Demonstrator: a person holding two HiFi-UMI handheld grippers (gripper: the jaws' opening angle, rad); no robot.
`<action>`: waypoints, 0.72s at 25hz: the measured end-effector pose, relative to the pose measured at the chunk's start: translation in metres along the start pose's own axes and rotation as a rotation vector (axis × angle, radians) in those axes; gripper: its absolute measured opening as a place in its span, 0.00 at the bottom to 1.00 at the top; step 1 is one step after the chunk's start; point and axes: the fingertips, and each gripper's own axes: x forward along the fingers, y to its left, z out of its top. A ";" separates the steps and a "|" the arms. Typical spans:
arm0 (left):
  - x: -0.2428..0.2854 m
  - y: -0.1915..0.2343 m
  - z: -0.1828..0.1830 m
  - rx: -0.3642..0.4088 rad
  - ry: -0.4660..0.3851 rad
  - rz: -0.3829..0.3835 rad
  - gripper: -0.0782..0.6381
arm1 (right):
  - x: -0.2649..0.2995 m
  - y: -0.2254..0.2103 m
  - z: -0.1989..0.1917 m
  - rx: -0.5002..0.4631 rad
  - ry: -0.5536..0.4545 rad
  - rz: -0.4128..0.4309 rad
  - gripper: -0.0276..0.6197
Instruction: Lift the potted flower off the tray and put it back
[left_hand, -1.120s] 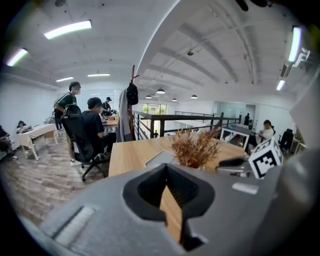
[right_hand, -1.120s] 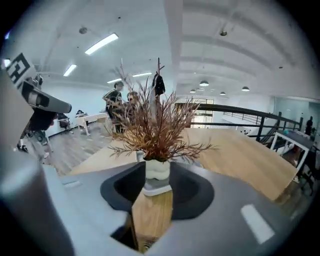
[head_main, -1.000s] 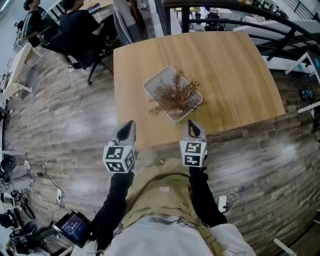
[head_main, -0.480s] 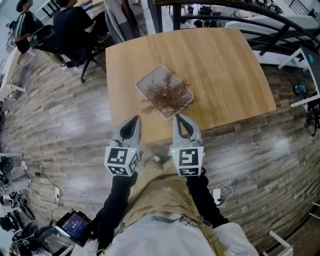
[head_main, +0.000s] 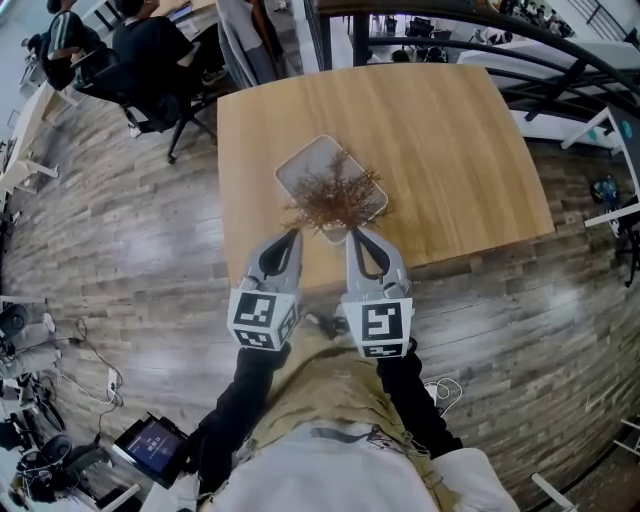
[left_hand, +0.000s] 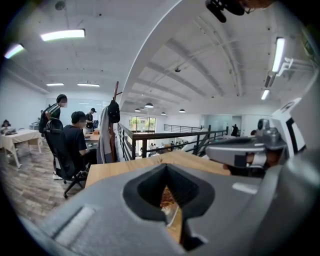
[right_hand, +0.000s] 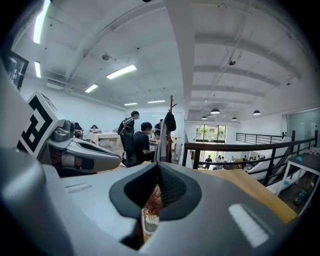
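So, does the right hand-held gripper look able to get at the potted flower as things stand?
Probably yes: the right hand-held gripper points at the potted flower on its tray, nothing standing between them. Its jaws are shut, so they must open first.

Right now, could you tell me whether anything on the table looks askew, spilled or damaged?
Only the tray stands out: it sits turned diagonally to the wooden table's edges, the potted flower on it. Nothing looks spilled or damaged.
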 end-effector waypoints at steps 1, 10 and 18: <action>0.001 0.001 0.002 0.002 -0.004 0.003 0.11 | 0.001 0.000 0.003 0.000 -0.008 0.002 0.05; 0.009 -0.001 0.011 0.011 -0.003 0.026 0.11 | 0.005 0.005 0.027 -0.016 -0.050 0.048 0.05; 0.016 -0.007 0.018 0.032 -0.008 0.032 0.11 | 0.008 0.004 0.037 -0.013 -0.084 0.071 0.05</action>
